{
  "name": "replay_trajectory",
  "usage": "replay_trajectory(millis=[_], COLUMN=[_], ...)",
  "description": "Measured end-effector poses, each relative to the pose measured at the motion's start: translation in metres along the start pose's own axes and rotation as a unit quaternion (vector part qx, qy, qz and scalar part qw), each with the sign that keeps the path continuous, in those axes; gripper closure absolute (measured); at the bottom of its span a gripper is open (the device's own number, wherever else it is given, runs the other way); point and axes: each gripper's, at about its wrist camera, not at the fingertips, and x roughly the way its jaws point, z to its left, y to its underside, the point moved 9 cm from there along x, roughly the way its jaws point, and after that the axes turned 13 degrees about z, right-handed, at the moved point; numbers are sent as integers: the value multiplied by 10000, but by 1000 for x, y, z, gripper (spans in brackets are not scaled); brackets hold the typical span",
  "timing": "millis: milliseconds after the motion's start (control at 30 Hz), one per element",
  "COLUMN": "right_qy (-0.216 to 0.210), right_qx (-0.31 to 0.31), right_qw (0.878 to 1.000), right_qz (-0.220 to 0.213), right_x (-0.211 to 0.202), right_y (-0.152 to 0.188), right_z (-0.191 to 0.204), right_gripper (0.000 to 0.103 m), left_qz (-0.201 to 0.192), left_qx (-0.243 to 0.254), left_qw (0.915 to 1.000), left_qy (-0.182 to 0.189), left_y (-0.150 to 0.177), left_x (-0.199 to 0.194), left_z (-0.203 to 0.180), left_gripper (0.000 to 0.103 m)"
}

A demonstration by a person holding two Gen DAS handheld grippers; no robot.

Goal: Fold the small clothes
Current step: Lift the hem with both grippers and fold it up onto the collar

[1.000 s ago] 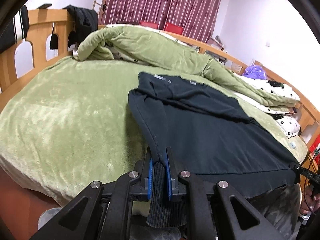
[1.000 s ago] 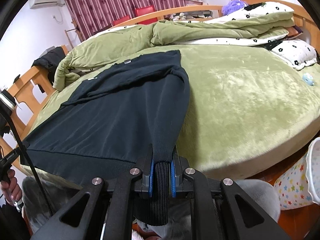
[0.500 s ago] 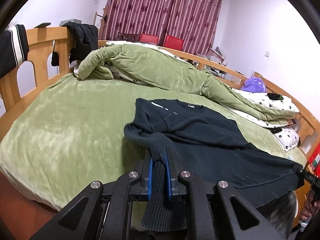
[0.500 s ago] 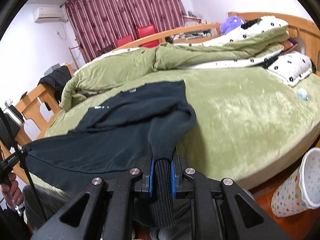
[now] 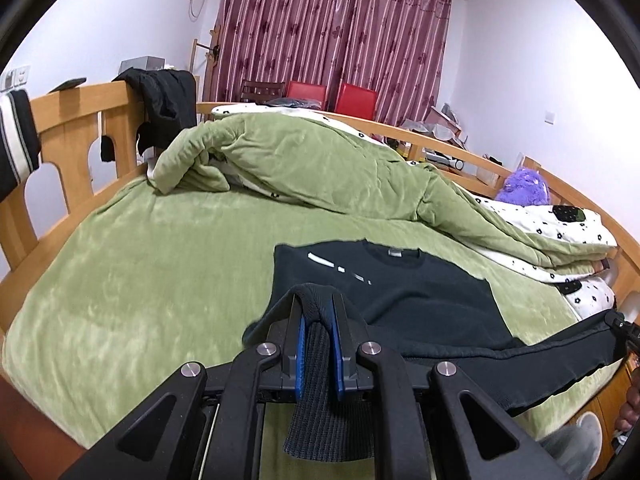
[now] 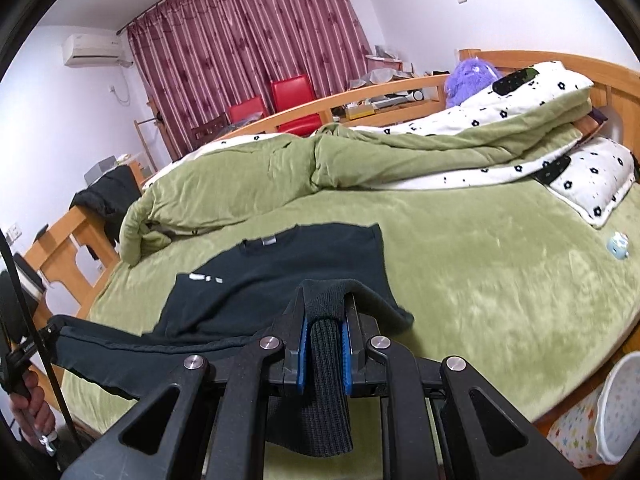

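A dark navy sweatshirt [image 5: 408,292] lies collar-away on the green bed cover [image 5: 140,280], with white marks near its neck. My left gripper [image 5: 318,312] is shut on its ribbed hem at one corner and holds it lifted. My right gripper [image 6: 325,308] is shut on the ribbed hem at the other corner, also lifted above the bed. The hem stretches between the two grippers above the bed's front edge. The sweatshirt [image 6: 280,268] shows in the right wrist view with its upper body flat on the bed.
A bunched green quilt [image 5: 304,164] lies across the far side of the bed. A flower-print pillow [image 6: 592,176] and a purple plush [image 6: 472,76] are at the right. A wooden bed frame [image 5: 72,132] with dark clothes on it is at the left. A star-print bin [image 6: 600,412] stands on the floor.
Both grippers have risen and moved toward the collar with the hem. The lower half of the sweatshirt has come up off the bed.
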Motion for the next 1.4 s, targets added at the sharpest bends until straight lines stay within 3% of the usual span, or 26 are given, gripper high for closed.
replay_trajectory(millis=[400,767,1133,1400], right_qy=[-70,139,363,525], right_qx=[332,282,189,123], right_qw=[9994,9995,9979,9950], right_qz=[-119,62,497,841], right_x=[58,167,284,345], right_y=[-79,-142,-153,-146], right_z=[1,9,-22,-42], right_gripper=[90,90,90,89], left_qz=[2,351,839,1043], left_qx=[152,197,378,637], left_qw=[9998,9984,9945,9902], left_qy=[-130,-403,-499,-676], left_y=[-69,-118,-132,-130], left_x=[57,164,286,336], left_z=[-13,-8,-14,-23], left_gripper=[92,92,92,91])
